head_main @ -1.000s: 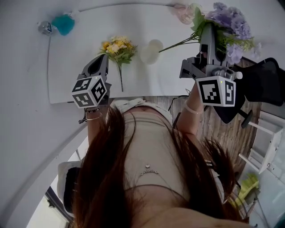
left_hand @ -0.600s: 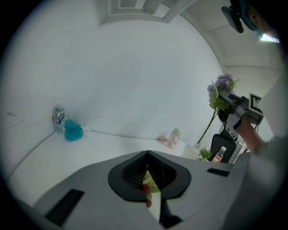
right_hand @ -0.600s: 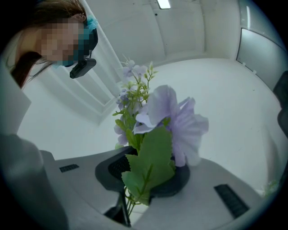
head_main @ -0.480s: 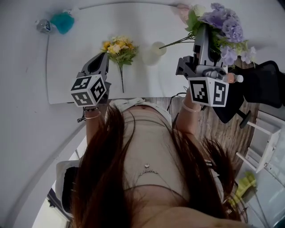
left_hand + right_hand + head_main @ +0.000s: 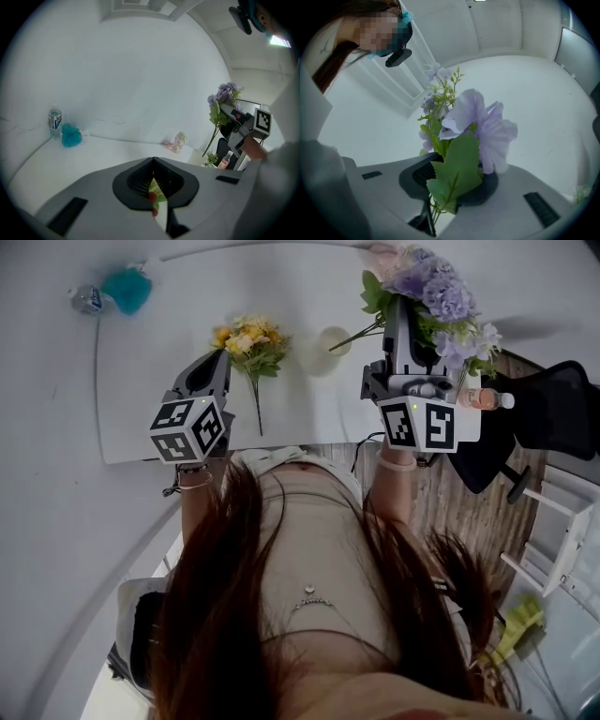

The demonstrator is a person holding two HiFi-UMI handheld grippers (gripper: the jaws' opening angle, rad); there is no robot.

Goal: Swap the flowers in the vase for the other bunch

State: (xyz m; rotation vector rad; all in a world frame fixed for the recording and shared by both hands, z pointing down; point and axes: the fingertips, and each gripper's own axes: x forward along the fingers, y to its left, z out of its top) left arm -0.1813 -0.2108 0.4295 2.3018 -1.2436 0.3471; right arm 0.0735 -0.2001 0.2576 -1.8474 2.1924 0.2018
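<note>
Purple bunch [image 5: 439,298], clamped in right tool [image 5: 404,307], hangs over table [image 5: 150,381]'s right edge; left tool [image 5: 212,369] closed.

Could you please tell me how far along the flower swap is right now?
Nothing looks finished yet. In hand: the right gripper clamps the purple bunch, its stem ends at the vase; in or out, I cannot tell. Left: the yellow bunch lies on the table beside the shut left gripper.

Bare tabletop [image 5: 150,362] lies between the teal object [image 5: 128,289] and the yellow bunch [image 5: 248,341], with the vase [image 5: 321,354] just beside that bunch
</note>
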